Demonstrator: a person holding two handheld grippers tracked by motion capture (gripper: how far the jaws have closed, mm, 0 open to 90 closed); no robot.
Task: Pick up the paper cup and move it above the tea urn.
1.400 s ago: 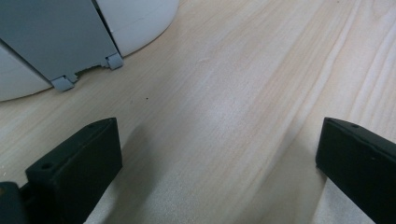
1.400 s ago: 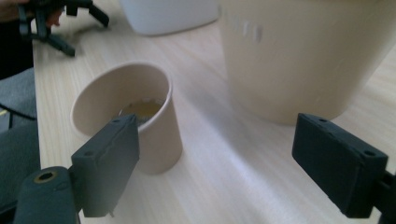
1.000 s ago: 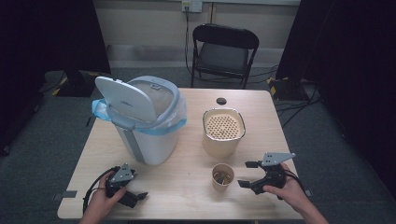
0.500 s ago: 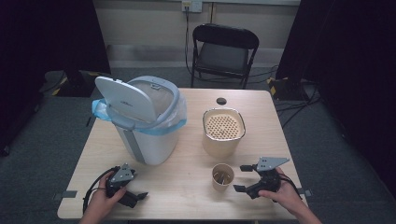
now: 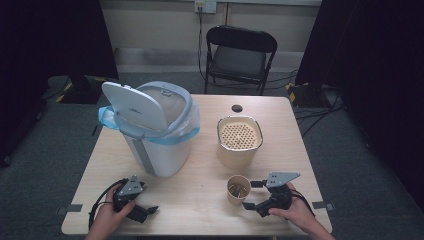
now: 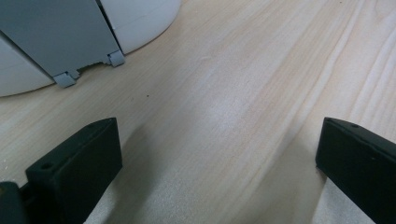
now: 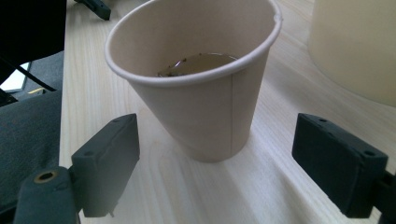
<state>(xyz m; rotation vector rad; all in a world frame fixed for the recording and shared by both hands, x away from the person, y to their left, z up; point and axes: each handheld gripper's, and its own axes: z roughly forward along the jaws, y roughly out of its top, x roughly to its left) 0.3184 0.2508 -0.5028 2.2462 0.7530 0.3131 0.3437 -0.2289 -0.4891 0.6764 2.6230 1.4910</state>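
The left gripper (image 5: pixel 142 212) rested on the pale wooden table (image 5: pixel 200 215), jaws spread wide on bare wood, just in front of the white lidded bin (image 5: pixel 155 150) lined with a blue bag; small writing on its raised lid was too blurred to read. The right gripper (image 5: pixel 252 195) stood with jaws apart beside the small tan paper cup (image 7: pixel 201 93), holding brownish liquid with dark flecks. Beyond it sat a cream container with a perforated top (image 5: pixel 239 140).
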